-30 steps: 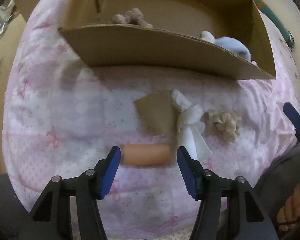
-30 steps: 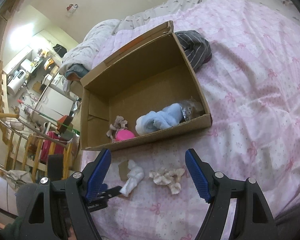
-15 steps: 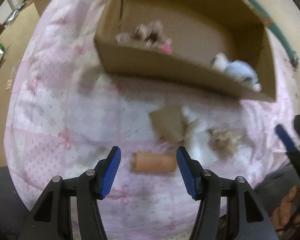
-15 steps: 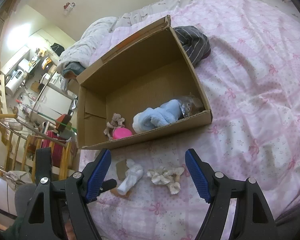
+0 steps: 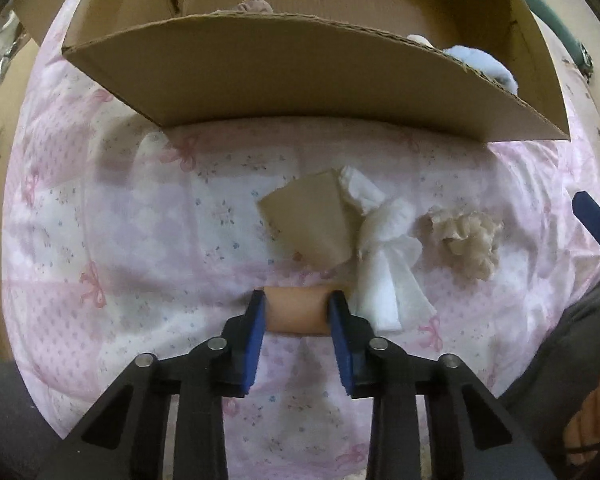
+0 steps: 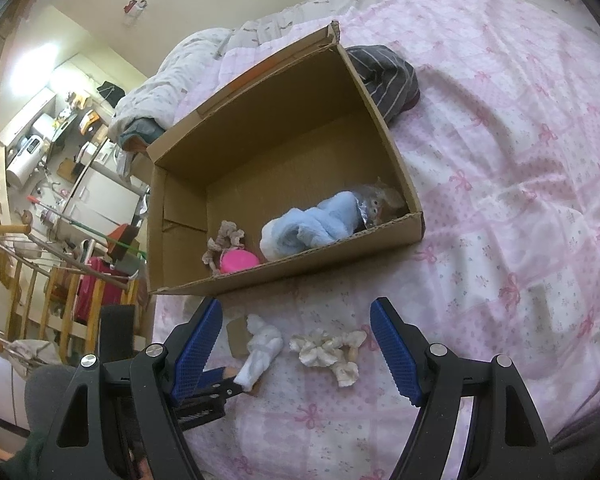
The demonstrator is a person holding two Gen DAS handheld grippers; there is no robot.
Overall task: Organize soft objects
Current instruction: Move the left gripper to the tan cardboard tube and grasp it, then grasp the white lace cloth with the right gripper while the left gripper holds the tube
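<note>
Four soft things lie outside the cardboard box [image 5: 300, 80] on the pink bedsheet [image 5: 120, 240]: one peach foam cylinder [image 5: 296, 312], one tan flat piece [image 5: 308, 228], one white knotted cloth [image 5: 384, 248] and one cream scrunchie [image 5: 464, 236]. In the lower centre of the left wrist view, the left gripper [image 5: 297, 316] has just been closing, and its two blue pads now pinch the cylinder at both ends. The right gripper [image 6: 296, 348] has its fingers spread wide with nothing between them, above the scrunchie. Inside the box, in the right wrist view, I count one light blue towel [image 6: 312, 228], one pink round thing [image 6: 238, 261] and one beige scrunchie [image 6: 226, 238].
</note>
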